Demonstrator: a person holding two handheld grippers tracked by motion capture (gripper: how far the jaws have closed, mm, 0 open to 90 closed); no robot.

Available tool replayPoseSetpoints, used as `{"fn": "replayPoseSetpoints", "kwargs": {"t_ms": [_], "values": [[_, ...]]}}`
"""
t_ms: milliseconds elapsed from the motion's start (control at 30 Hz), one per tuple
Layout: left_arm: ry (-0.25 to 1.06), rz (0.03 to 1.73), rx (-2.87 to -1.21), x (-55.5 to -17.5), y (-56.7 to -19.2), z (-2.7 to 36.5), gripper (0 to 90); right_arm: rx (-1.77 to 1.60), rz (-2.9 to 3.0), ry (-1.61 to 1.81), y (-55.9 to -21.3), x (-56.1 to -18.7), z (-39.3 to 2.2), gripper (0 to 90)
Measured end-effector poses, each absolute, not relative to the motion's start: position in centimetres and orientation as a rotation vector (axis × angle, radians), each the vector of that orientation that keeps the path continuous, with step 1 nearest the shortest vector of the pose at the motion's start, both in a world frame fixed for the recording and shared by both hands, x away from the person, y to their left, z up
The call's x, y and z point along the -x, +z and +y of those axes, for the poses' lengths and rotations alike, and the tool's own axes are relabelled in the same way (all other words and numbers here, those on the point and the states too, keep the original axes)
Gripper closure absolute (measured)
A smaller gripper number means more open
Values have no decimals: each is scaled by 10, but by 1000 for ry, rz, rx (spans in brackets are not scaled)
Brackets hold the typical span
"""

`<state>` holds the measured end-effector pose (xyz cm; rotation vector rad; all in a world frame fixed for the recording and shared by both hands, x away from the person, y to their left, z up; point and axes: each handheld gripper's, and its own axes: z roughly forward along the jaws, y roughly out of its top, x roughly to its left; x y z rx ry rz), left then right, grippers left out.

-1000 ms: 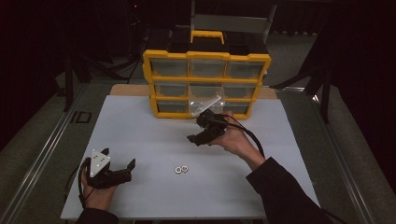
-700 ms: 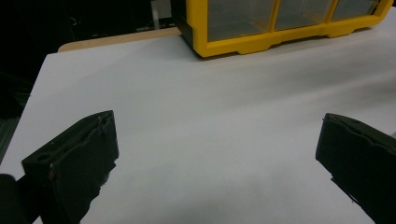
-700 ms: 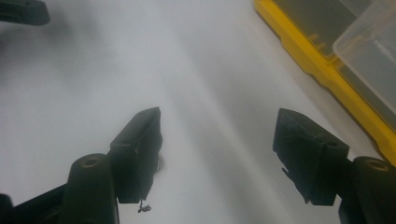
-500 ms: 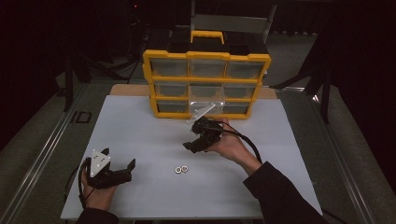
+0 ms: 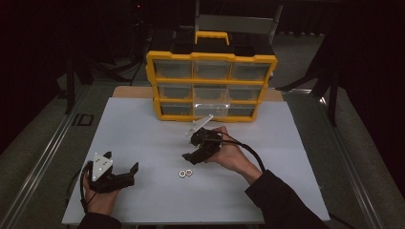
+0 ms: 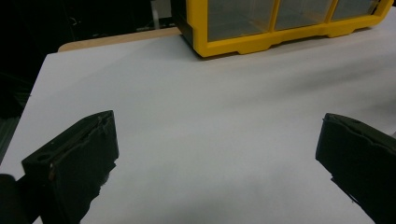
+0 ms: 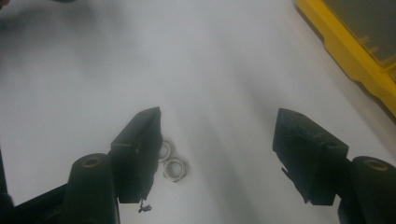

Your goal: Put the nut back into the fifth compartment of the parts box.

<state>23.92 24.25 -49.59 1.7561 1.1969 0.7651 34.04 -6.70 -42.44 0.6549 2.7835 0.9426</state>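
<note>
Two small silver metal hex nuts (image 5: 185, 173) lie touching side by side on the white surface (image 5: 143, 133) in front of the yellow plastic drawer organiser (image 5: 211, 86), just below the wide-open, empty right claw (image 5: 193, 153), while the left claw (image 5: 125, 172), also open and empty, rests well apart.

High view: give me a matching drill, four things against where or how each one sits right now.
Things:
1. two nuts
2. drawer cabinet
3. left gripper
4. right gripper

Places or states:
A. far side of the sheet, yellow frame
B. open, hanging just above the nuts
C. flat on the white sheet, side by side
D. open, near the sheet's near left corner

Pairs: 1-C, 2-A, 3-D, 4-B
</note>
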Motion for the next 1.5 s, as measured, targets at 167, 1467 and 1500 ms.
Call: {"fn": "replayPoseSetpoints", "kwargs": {"t_ms": [167, 1467, 1500], "values": [[764, 1199, -1755, -239, -496, 243, 0, -645, 2802, 927, -434, -338, -63, 328], [767, 1199, -1754, -239, -496, 243, 0, -629, 2859, 835, -488, -330, -54, 428], [767, 1199, -1753, -239, -496, 243, 0, -624, 2864, 831, -490, -330, -54, 434]]}}
